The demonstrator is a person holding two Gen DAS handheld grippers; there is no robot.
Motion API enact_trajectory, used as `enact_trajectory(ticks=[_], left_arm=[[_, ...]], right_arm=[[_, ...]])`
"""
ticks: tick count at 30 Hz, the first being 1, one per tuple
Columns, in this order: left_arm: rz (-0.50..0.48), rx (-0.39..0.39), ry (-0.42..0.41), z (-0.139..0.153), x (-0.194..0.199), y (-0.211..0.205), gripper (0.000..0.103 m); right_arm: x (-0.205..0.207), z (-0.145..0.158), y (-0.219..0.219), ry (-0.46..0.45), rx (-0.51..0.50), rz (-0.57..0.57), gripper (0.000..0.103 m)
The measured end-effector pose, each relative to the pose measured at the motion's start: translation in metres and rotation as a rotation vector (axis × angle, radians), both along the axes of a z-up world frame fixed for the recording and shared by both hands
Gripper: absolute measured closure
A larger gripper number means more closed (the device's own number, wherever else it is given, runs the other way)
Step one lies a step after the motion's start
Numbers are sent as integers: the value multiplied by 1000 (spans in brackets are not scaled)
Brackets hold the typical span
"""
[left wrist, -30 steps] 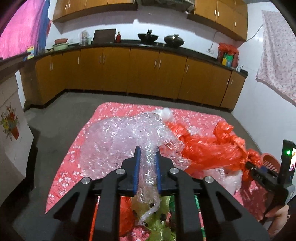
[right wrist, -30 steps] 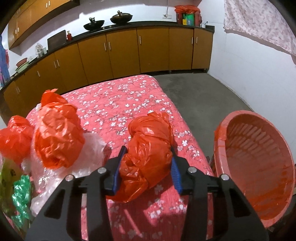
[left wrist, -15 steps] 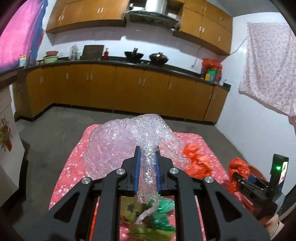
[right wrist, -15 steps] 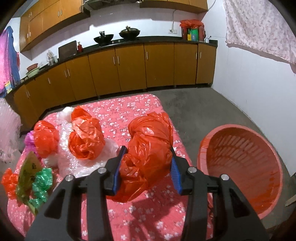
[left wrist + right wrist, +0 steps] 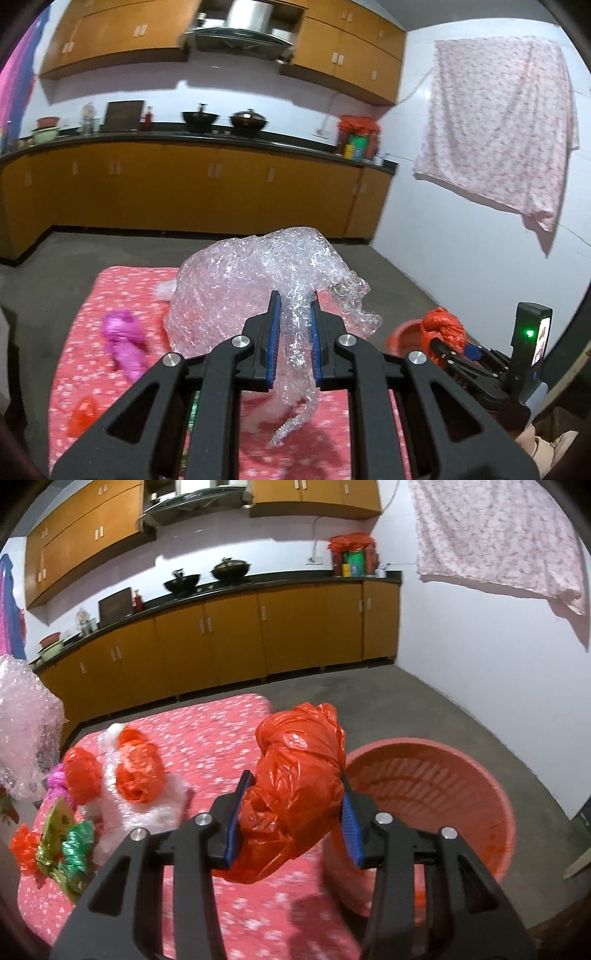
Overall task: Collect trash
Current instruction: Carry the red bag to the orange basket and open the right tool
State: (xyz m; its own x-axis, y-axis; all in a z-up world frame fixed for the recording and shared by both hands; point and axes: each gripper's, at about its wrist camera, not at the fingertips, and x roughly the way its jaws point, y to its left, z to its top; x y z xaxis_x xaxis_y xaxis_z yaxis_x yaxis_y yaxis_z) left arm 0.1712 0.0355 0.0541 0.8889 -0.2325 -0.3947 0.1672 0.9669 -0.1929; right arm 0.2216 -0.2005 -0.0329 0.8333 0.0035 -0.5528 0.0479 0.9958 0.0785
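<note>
My left gripper (image 5: 294,325) is shut on a big clear bubble wrap sheet (image 5: 251,288), lifted above the pink flowered table (image 5: 85,332). A crumpled red plastic bag (image 5: 295,797) sits clamped in my right gripper (image 5: 295,812), raised near the rim of the red basket (image 5: 443,794) on the floor to the right. The left wrist view shows that right gripper (image 5: 439,343) with its red bag (image 5: 443,326) at the far right. The bubble wrap (image 5: 26,731) shows at the left edge of the right wrist view.
Left on the table: red bags (image 5: 138,771) on white wrap, a purple bag (image 5: 123,341), a green and yellow wrapper (image 5: 66,845). Kitchen cabinets (image 5: 184,192) run along the back wall. A flowered cloth (image 5: 498,118) hangs on the right wall.
Both grippers rose off the table carrying their loads; the bubble wrap lifted clear of the pile, and the red bag moved right toward the red basket.
</note>
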Motion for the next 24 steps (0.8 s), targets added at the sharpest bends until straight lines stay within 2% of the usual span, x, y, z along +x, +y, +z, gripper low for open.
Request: enact_trajectory(ticks=[9,16,24], left_arm=[[-174,-2,33,-16,21,-80,89],[-297,-11,65,-28,39,-140,89],[-399,-27,88,-45,56,-178,89]], right_arm=[[-24,3,-65,-13,-27,-101,60],[-30,2,-110,-9,-7,-175,60],[-21,-12,-142,2,14,-219,60]])
